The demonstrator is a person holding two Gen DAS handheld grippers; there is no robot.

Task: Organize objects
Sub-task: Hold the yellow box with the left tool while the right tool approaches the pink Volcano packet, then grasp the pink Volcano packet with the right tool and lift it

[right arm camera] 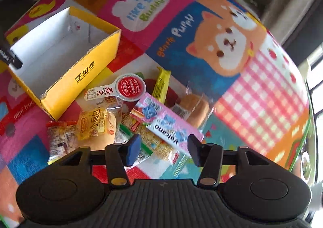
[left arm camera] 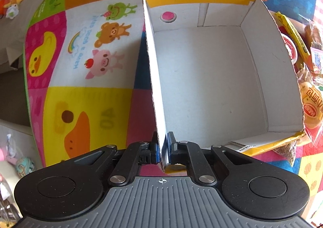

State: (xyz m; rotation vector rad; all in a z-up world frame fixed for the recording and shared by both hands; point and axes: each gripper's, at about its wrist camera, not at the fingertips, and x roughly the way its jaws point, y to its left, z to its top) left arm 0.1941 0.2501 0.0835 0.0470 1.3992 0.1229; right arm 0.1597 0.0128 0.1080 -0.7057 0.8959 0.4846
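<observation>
A: Your left tool [left arm camera: 161, 151] is clamped on the near end of the box's side wall, one pad outside and one inside. Why hold it there?

B: My guess is that you are steadying the yellow box [left arm camera: 201, 86] so it won't slide on the play mat [left arm camera: 80, 66] once snacks start dropping in. The inside is bare white card, nothing in it yet.

A: And your right tool [right arm camera: 162, 147]?

B: Its jaws stand wide apart with nothing between them, hovering over the pile. The pink Volcano pack [right arm camera: 169, 125] lies nearest, slanting across the gap between the fingers, so that looks like your first pick.

A: Where is everything else?

B: Heaped on the mat just beside the box's long yellow wall: a small bread bun in its wrapper [right arm camera: 97, 125], a round red-lidded cup [right arm camera: 131, 86], a yellow bar [right arm camera: 160, 84], another wrapped bun [right arm camera: 193, 109]. They overlap, and noodle packets lie under the pink pack.

A: The risk?

B: Thin wrappers slip; closing on the pack's flat sides may drag its neighbours along.
</observation>
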